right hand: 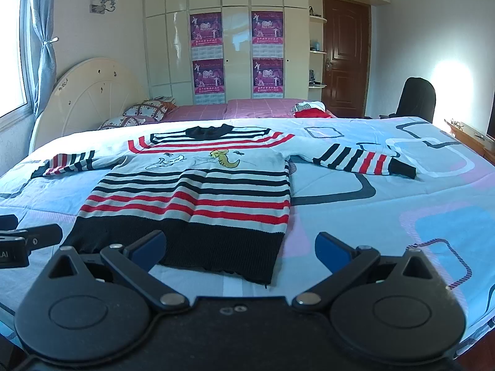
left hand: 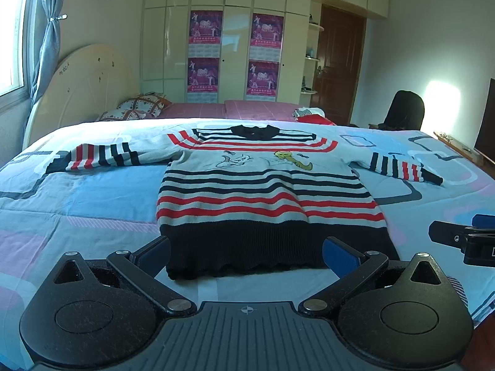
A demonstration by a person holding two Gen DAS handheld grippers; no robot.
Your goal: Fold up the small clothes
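A small striped sweater (left hand: 266,191), white with red and black stripes and a black hem, lies flat and spread out on the bed with both sleeves out; it also shows in the right wrist view (right hand: 191,191). My left gripper (left hand: 246,255) is open and empty, just in front of the black hem. My right gripper (right hand: 239,249) is open and empty, near the hem's right corner. The right gripper's tip shows in the left wrist view (left hand: 464,238), and the left gripper's tip in the right wrist view (right hand: 21,241).
The bed has a light blue patterned sheet (left hand: 92,194). A pile of red and white clothes (left hand: 312,116) lies at the far side. Pillows (left hand: 136,109) and a headboard stand far left. A black chair (left hand: 405,109) and a door (left hand: 338,61) stand beyond the bed.
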